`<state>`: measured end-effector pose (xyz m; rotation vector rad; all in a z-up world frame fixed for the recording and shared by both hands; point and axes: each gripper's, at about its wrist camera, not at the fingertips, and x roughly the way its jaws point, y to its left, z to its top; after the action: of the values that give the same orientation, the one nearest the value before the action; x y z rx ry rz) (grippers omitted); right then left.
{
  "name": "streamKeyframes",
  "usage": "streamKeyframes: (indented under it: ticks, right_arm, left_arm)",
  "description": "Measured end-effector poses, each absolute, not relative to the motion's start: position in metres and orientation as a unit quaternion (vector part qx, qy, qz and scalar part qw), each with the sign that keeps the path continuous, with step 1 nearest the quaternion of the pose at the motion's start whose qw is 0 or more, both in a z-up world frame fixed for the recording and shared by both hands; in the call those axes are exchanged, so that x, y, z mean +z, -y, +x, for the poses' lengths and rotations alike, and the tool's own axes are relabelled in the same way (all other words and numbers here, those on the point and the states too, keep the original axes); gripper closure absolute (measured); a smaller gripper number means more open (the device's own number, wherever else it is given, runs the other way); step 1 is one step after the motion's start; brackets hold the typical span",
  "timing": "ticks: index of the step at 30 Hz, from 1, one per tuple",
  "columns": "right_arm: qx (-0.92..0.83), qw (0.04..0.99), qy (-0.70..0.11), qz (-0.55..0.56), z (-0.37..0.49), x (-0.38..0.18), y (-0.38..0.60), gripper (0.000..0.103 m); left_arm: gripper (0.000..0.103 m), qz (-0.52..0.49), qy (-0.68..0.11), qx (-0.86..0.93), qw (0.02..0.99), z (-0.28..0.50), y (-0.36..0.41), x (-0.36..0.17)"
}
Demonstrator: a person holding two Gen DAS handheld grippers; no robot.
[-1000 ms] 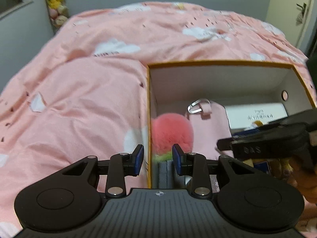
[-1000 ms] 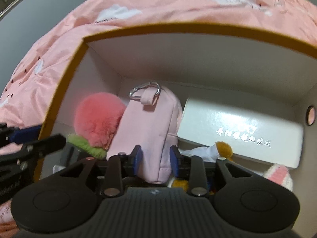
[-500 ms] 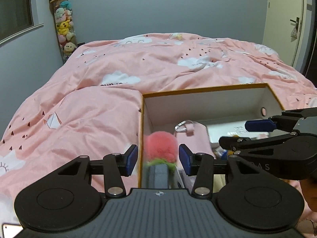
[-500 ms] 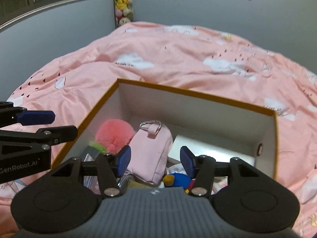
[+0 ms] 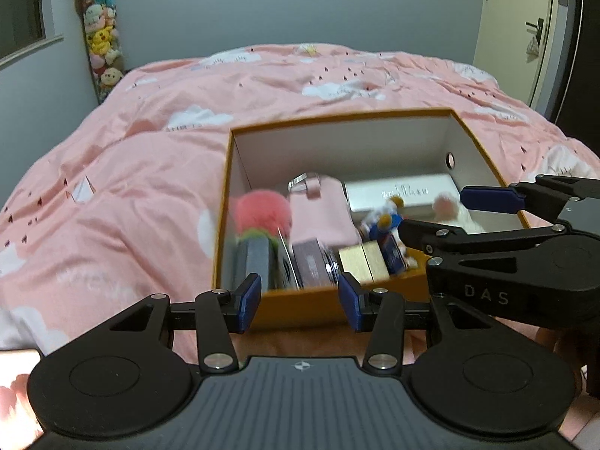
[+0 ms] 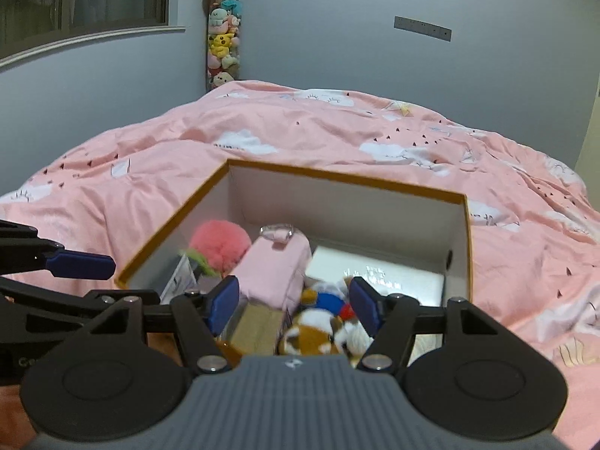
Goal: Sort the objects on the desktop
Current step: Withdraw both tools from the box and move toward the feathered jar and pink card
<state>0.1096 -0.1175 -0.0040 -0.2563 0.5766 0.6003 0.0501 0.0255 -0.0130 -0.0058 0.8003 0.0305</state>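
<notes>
An orange-rimmed cardboard box (image 5: 337, 117) with white inner walls sits on the pink bed; it also shows in the right wrist view (image 6: 348, 178). Inside lie a pink fluffy ball (image 5: 262, 212) (image 6: 219, 242), a pink pouch with a metal ring (image 5: 322, 213) (image 6: 277, 272), a white flat case (image 5: 401, 193) (image 6: 378, 275), a gold box (image 5: 363, 262), a blue toy (image 5: 386, 228) and a brown-white plush (image 6: 315, 332). My left gripper (image 5: 298, 300) is open and empty before the box's near wall. My right gripper (image 6: 292, 303) is open and empty above the near end of the box.
The pink cloud-print duvet (image 5: 150, 172) covers the bed all around the box. A tall tube of plush toys (image 6: 223, 37) stands in the far corner against the grey wall. A door (image 5: 525, 37) is at the far right.
Both grippers have pulled back and up out of the box and opened wider. The pink pouch stays lying in the box.
</notes>
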Motion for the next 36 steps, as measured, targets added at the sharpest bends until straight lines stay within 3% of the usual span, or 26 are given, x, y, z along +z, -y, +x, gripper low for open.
streamKeyframes:
  ticks: [7,22,36]
  right_arm:
    - [0.295,0.887,-0.341,-0.103,0.107,-0.023,0.123,0.036]
    - [0.341,0.866,-0.331,-0.154,0.08,-0.028,0.107,0.037]
    - [0.33,0.805,-0.482,-0.105,0.109,-0.074,0.105,0.038]
  left_arm:
    - [0.05,-0.014,-0.442,0.009,0.897,0.043,-0.022,-0.036]
    - [0.05,-0.023,-0.522,0.017,0.852,0.034,-0.028,-0.064]
    - [0.05,-0.063,-0.58,0.035,0.811,0.037,-0.057,-0.089]
